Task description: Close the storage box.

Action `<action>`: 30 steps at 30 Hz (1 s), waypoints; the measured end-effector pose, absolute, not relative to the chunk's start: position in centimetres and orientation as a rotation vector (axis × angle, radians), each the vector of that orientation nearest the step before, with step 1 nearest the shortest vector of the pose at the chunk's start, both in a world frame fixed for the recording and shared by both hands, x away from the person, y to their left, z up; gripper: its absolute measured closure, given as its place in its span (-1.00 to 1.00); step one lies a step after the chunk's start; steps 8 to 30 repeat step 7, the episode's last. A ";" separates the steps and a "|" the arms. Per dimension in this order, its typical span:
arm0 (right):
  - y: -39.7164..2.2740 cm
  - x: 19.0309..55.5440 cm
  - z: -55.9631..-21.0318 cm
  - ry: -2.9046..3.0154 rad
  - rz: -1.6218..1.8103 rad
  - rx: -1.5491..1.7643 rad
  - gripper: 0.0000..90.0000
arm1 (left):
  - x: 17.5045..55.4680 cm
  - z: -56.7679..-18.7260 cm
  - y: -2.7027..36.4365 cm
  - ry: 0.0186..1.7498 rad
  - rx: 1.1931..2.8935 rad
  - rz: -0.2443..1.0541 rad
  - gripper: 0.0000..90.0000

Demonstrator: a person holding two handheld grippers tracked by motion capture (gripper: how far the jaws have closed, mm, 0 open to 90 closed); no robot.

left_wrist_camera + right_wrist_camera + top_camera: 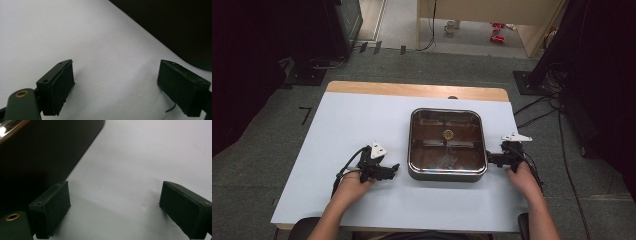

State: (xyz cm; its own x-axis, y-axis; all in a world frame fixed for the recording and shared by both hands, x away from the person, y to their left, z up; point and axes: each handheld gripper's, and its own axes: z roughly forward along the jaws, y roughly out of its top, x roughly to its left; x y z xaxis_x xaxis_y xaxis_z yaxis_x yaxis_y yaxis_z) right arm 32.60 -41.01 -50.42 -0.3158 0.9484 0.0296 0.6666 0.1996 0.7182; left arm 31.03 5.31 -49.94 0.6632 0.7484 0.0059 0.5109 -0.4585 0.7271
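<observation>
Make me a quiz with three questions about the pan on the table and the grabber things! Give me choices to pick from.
1. Where does the pan stand?
A. On the floor
B. On the table, between the two hand-held grippers
C. On a shelf

2. How many small round things lie inside the pan?
A. One
B. Three
C. Five

3. How do the jaws of the left hand-held gripper stand?
A. Shut on the pan
B. Shut on a spoon
C. Open, with nothing between them

Answers:
1. B: in the high view the pan stands on the pale table top with the left gripper on one side and the right hand-held gripper on the other.
2. A: a single small round thing lies near the pan's middle.
3. C: the left gripper view shows only bare table between the wide-apart jaws.
</observation>
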 end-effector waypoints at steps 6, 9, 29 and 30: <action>-41.0 32.6 -50.4 2.059 0.898 1.504 -0.80 | 31.0 -49.9 5.3 0.976 2.159 0.430 -0.70; -41.0 32.6 -50.4 2.059 0.898 1.504 -0.80 | 31.0 -49.9 5.3 0.977 2.158 0.432 -0.70; -41.0 32.6 -50.4 2.059 0.898 1.504 -0.80 | 31.0 -49.9 5.3 0.977 2.158 0.432 -0.70; -41.0 32.6 -50.4 2.059 0.898 1.504 -0.80 | 31.0 -49.9 5.3 0.977 2.158 0.432 -0.70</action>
